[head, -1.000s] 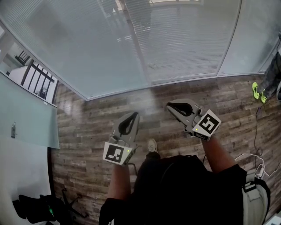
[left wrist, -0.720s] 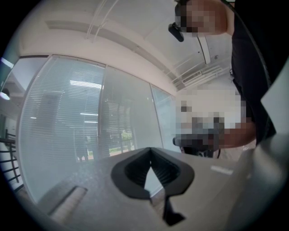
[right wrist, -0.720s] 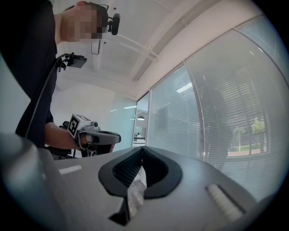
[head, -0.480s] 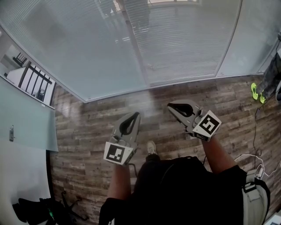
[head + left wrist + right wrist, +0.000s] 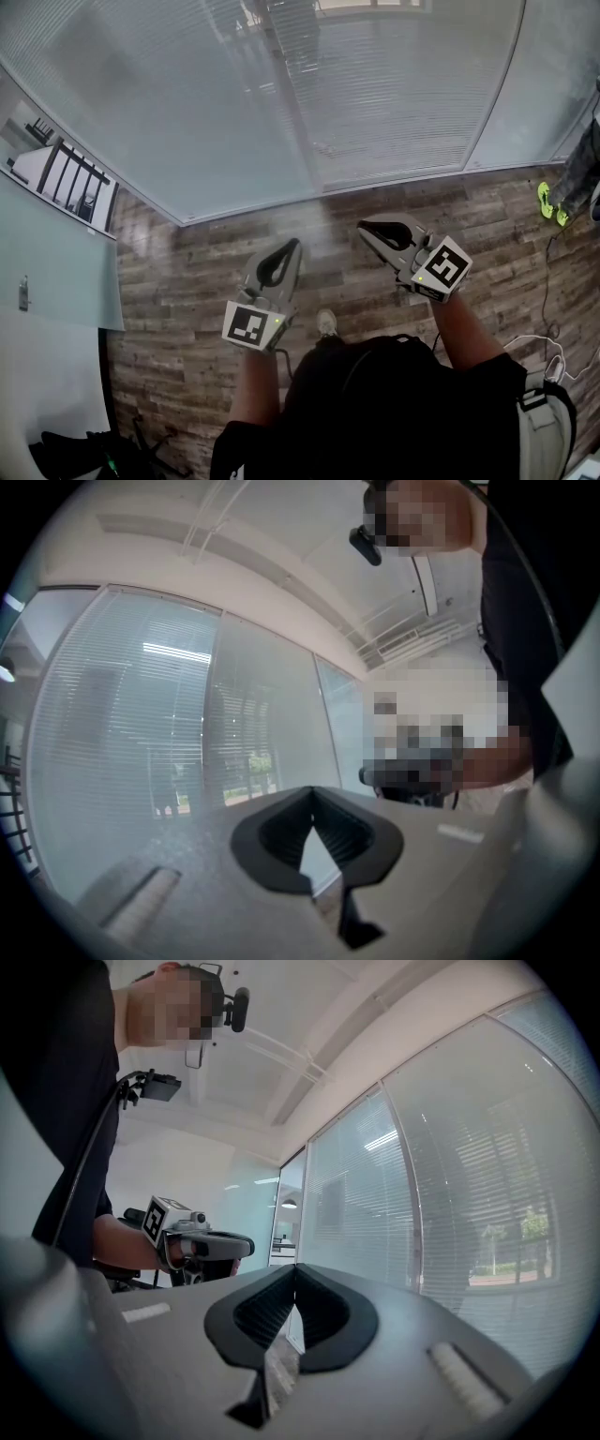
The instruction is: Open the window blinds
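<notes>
Nearer blinds (image 5: pixel 403 94) now: left hand-held gripper (image 5: pixel 294 245), right hand-held gripper (image 5: pixel 363 228), shut.

In the lower middle of the frame we see the right gripper (image 5: pixel 296 1269) with its two dark jaws closed tip to tip, and nothing is between them. Behind it, the right half of the frame is filled by the window blinds (image 5: pixel 469 1194), whose slats lie closed behind tall glass panels. At the middle left a bare forearm (image 5: pixel 112 1241) holds the left gripper (image 5: pixel 202 1244) level, its marker cube (image 5: pixel 155 1220) on top, and a dark sleeve (image 5: pixel 66 1082) fills the upper left.
</notes>
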A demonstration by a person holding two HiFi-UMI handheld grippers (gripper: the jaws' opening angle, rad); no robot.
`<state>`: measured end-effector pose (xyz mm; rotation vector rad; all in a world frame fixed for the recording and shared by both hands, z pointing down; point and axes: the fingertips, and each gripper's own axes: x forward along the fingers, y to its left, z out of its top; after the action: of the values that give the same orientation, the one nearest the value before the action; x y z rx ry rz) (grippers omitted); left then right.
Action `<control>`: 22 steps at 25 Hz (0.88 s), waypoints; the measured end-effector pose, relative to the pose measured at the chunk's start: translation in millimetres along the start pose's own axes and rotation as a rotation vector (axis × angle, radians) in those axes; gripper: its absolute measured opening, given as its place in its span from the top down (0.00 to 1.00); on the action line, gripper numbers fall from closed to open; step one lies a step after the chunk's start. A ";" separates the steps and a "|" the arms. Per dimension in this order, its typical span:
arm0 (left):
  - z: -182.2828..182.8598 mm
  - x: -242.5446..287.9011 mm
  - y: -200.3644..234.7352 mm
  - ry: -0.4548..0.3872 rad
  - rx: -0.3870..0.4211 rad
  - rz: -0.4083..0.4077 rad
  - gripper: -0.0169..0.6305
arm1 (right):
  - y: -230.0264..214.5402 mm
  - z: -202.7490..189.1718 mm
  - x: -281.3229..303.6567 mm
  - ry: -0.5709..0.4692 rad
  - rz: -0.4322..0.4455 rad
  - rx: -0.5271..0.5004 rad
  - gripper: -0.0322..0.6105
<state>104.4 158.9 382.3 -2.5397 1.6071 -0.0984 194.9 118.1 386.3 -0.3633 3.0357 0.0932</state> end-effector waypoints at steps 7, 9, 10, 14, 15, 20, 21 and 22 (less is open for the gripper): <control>-4.7 16.1 26.1 0.008 -0.007 -0.018 0.97 | -22.9 0.0 24.2 -0.009 -0.022 0.002 0.94; -6.5 20.0 34.7 0.010 -0.007 -0.022 0.97 | -27.9 -2.2 31.8 -0.015 -0.023 0.005 0.94; -7.1 21.9 39.0 0.012 -0.006 -0.025 0.97 | -31.2 -2.8 35.9 -0.016 -0.028 0.008 0.94; -6.9 28.5 57.9 0.016 0.003 -0.044 0.97 | -41.4 -1.0 54.3 -0.019 -0.046 0.009 0.94; -5.7 29.6 62.8 0.014 0.005 -0.048 0.97 | -43.1 0.6 58.8 -0.026 -0.050 0.008 0.94; -5.0 38.7 86.4 0.004 0.016 -0.069 0.97 | -52.7 -1.7 78.6 -0.026 -0.064 0.007 0.94; -6.2 41.1 90.2 0.002 0.018 -0.076 0.97 | -55.9 -2.0 82.4 -0.028 -0.071 0.004 0.94; -7.4 42.9 93.7 0.001 0.019 -0.084 0.97 | -58.9 -1.8 86.4 -0.033 -0.079 0.002 0.94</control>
<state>38.1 80.0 375.1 -2.5931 1.4929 -0.1231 125.1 40.7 377.4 -0.4766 2.9843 0.0902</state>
